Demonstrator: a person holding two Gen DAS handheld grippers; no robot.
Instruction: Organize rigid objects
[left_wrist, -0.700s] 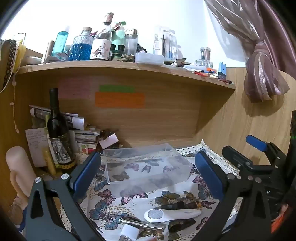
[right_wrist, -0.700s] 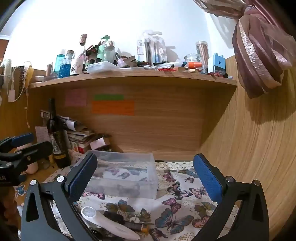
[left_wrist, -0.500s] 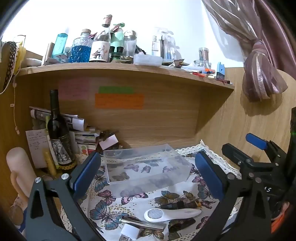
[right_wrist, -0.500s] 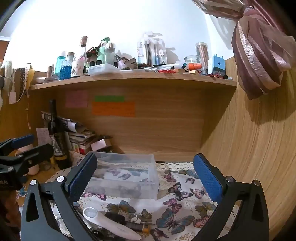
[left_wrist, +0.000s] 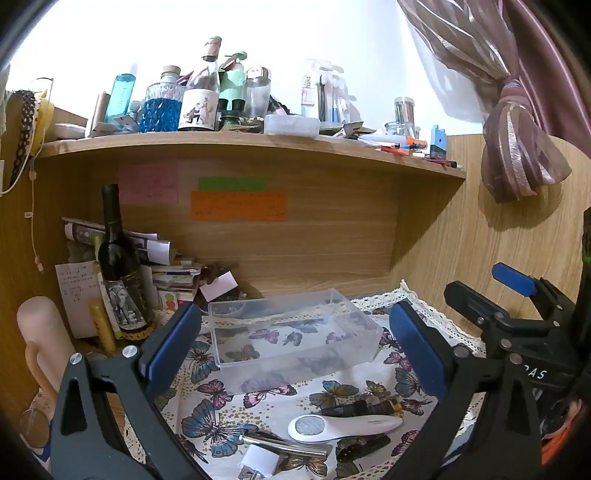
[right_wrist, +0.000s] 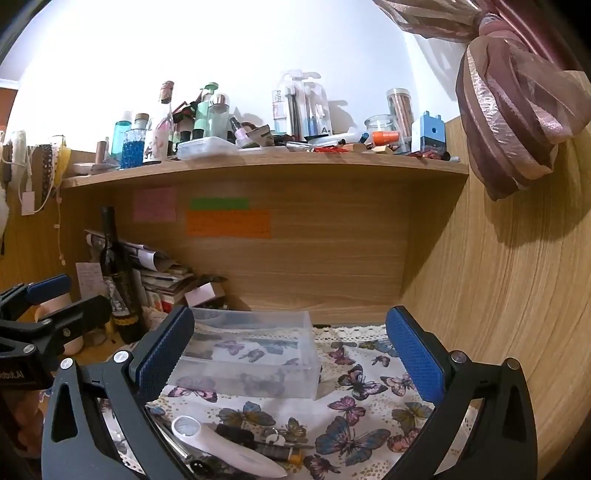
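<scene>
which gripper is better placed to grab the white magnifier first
Probably left. The white magnifier lies centred between the open left gripper fingers; under the open right gripper it sits off toward one finger.

left gripper (left_wrist: 295, 347): black angular frame, blue textured pads (left_wrist: 173, 343), silver round screws beside the pads | right gripper (right_wrist: 290, 352): same black frame, blue cross-hatched pads (right_wrist: 413, 354), silver screws; from the left wrist camera, white lettering ending "AS" on its body below a blue pad

a wooden desk alcove (left_wrist: 332, 243) under a cluttered shelf (right_wrist: 258, 166), white wall (right_wrist: 221, 55), mauve curtain (left_wrist: 517, 147) tied right.
</scene>
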